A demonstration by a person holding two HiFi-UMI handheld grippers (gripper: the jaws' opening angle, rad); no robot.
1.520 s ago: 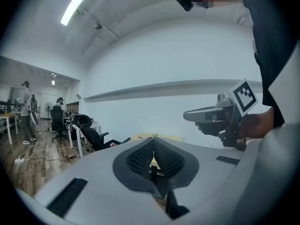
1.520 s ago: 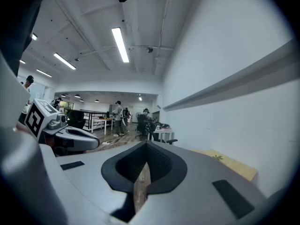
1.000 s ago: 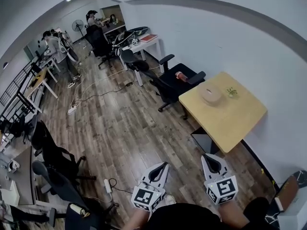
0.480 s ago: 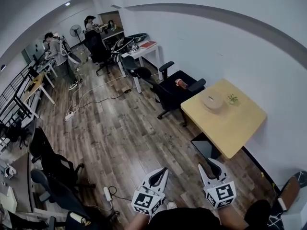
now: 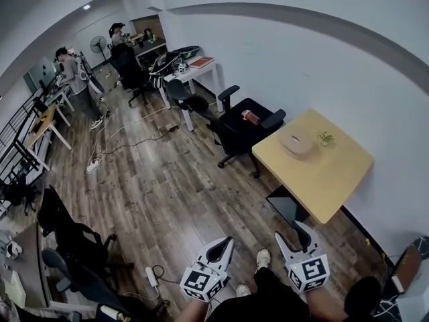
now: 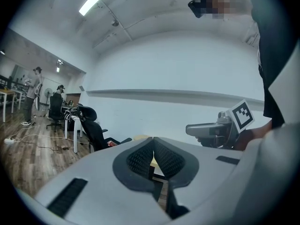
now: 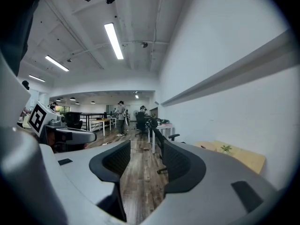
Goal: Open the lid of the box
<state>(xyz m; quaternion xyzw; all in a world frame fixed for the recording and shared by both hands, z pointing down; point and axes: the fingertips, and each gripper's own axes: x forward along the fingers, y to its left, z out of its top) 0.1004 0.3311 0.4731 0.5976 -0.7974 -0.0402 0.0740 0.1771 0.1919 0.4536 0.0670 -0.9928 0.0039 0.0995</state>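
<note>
Head view looks steeply down from standing height onto the wood floor, the yellow table well off. Both gripper views look level across the room, low; all three share that table.

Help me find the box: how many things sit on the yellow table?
2: a round beige box toward the far end of the table, and a small green plant just right of it in the head view. Nothing seems hidden.
</note>
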